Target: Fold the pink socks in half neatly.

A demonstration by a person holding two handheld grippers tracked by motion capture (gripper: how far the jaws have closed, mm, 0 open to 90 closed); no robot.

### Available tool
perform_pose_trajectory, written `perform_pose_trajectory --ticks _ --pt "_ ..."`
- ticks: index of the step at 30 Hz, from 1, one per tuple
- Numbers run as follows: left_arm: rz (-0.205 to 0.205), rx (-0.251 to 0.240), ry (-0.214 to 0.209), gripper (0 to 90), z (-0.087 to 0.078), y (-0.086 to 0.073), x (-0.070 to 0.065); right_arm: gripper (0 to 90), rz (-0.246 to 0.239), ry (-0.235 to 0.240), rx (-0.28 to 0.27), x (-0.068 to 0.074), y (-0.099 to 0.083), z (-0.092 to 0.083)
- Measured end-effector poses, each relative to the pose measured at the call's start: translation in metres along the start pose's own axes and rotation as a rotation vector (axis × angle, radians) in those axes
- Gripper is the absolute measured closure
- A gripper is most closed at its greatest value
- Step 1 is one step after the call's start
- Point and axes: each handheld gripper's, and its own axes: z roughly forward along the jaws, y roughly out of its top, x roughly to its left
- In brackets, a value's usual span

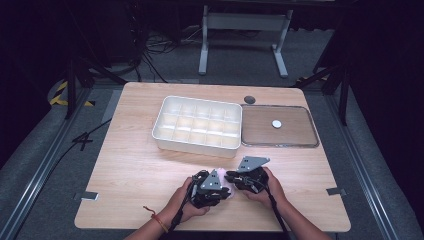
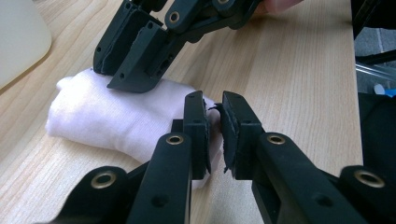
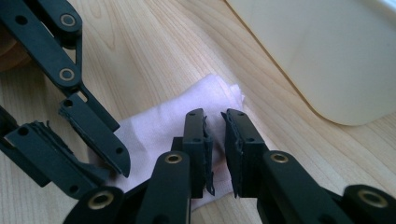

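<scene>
Both grippers pinch the folded white cloth (image 2: 107, 116): left gripper (image 2: 214, 126), right gripper (image 3: 215, 140). From the high view it's mostly hidden under them.

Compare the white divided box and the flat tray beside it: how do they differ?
The white divided box is deep and split into many compartments; the flat tray is shallow and undivided. The box's compartments look empty, while the tray holds a small white disc. Both are rectangular with rounded corners and sit side by side on the wooden table.

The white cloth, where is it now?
In the high view, the white cloth lies near the table's front edge, between both grippers, before the white divided tray.
</scene>
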Motion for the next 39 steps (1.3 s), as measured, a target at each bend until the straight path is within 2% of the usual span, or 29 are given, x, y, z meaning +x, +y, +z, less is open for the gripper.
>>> perform_pose_trajectory --ticks 6,8,10,13,16,26,28,30,33,37,39 --pt "0.041 0.012 0.029 80.6 0.003 -0.001 -0.004 78.3 -0.001 -0.009 0.004 0.000 0.000 -0.001" --pt "0.029 0.011 0.024 80.7 0.003 -0.002 -0.003 78.3 0.000 -0.016 0.006 -0.002 0.000 -0.002" --pt "0.044 0.006 0.030 80.9 0.004 -0.002 -0.003 78.6 0.007 -0.028 0.011 -0.004 -0.001 -0.003" --pt "0.039 0.002 0.032 80.9 0.005 -0.003 -0.004 79.0 0.014 -0.041 0.019 -0.006 -0.002 -0.003" --pt "0.043 0.007 0.034 80.9 0.004 -0.003 -0.005 79.3 0.033 -0.034 0.023 -0.009 -0.004 -0.002" --pt "0.049 0.013 0.033 76.9 0.003 -0.002 -0.006 77.3 0.038 -0.039 0.020 -0.009 -0.003 -0.006" --pt "0.048 0.009 0.027 75.4 0.003 -0.002 -0.006 78.0 0.051 -0.057 0.010 -0.012 -0.003 -0.010" --pt "0.033 0.000 0.016 74.2 0.001 -0.002 -0.005 77.6 0.072 -0.049 -0.010 -0.015 -0.002 -0.014" --pt "0.021 -0.014 0.003 71.0 -0.002 -0.002 -0.005 74.6 0.073 -0.046 -0.030 -0.013 0.000 -0.020" --pt "0.025 -0.027 -0.001 69.8 -0.004 0.000 -0.005 73.1 0.072 -0.039 -0.062 -0.010 0.006 -0.027" --pt "0.021 -0.030 -0.004 69.1 -0.004 0.000 -0.005 67.9 0.060 -0.036 -0.099 -0.005 0.012 -0.032"
